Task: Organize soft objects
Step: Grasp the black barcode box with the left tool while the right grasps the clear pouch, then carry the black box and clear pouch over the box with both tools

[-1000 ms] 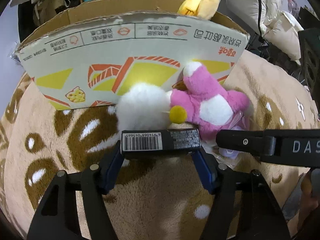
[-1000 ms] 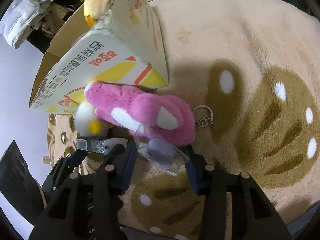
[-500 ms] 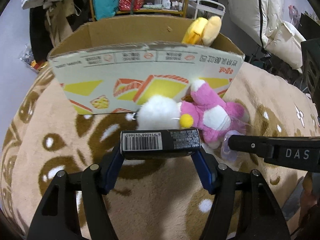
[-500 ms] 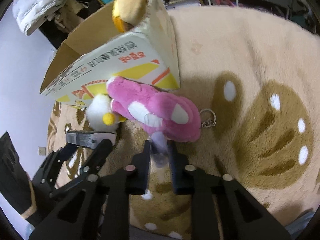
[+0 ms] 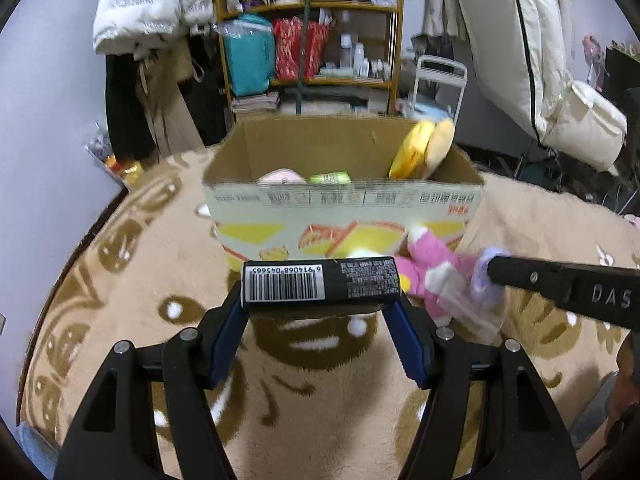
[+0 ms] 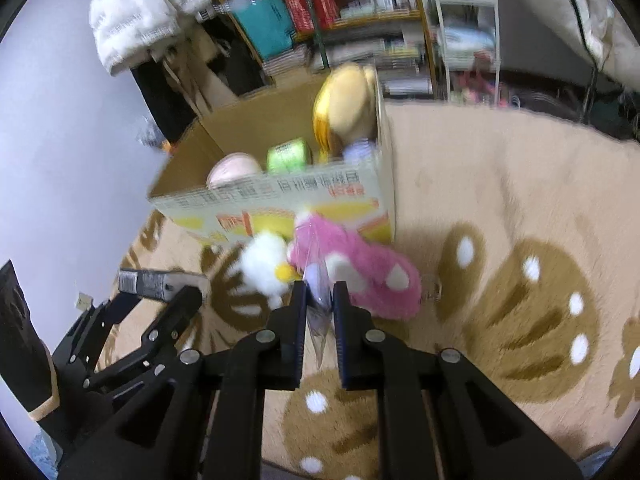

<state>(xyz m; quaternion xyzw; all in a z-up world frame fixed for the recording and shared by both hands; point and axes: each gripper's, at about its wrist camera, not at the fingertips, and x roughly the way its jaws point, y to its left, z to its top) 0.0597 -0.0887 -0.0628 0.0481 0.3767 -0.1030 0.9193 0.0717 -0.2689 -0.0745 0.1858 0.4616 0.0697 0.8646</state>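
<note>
My left gripper is shut on a black packet with a barcode, held above the rug in front of the open cardboard box; the packet also shows in the right wrist view. My right gripper is shut on a clear plastic bag with a lilac soft item, lifted off the rug; the bag also shows in the left wrist view. A pink plush and a white fluffy plush lie on the rug against the box front.
The box holds a yellow plush, a green item and a pale pink one. A tan patterned rug covers the floor. Shelves and a hanging white jacket stand behind the box.
Both grippers have risen and pulled back from the box. The right gripper closed on the clear bag and lifted it off the rug. The left gripper kept hold of the black packet.
</note>
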